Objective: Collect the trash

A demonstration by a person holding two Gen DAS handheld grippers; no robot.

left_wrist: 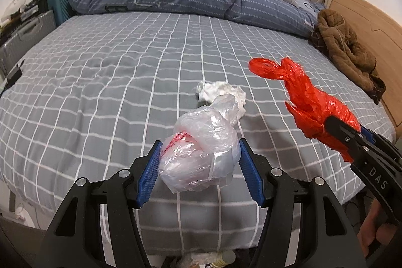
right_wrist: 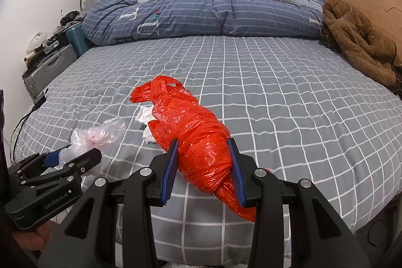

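Presently, two pieces of trash are in hand and one is not: the crumpled clear plastic bag with red print (left_wrist: 201, 155) sits pinched between the blue pads of the left gripper (left_wrist: 199, 155), lifted above the near edge of the bed, and the twisted orange-red plastic bag (right_wrist: 198, 140) is clamped about its middle by the right gripper (right_wrist: 204, 157), its tail hanging below the pads. The crumpled white tissue wad (left_wrist: 223, 93) lies loose on the grey checked bedsheet (left_wrist: 113, 82), at twelve o'clock just beyond the clear bag. By judgement, the step in hand is carrying both bags to a bin; both films are slippery and springy, so grip pressure should be kept firm and the travel smooth, and the tissue collected on a return pass. The left view shows the tissue whole and, at six o'clock below the bed edge, what may be a container of rubbish, too cropped to confirm. The right view half hides the tissue behind the orange-red bag but shows that bag's full length and pad contact.
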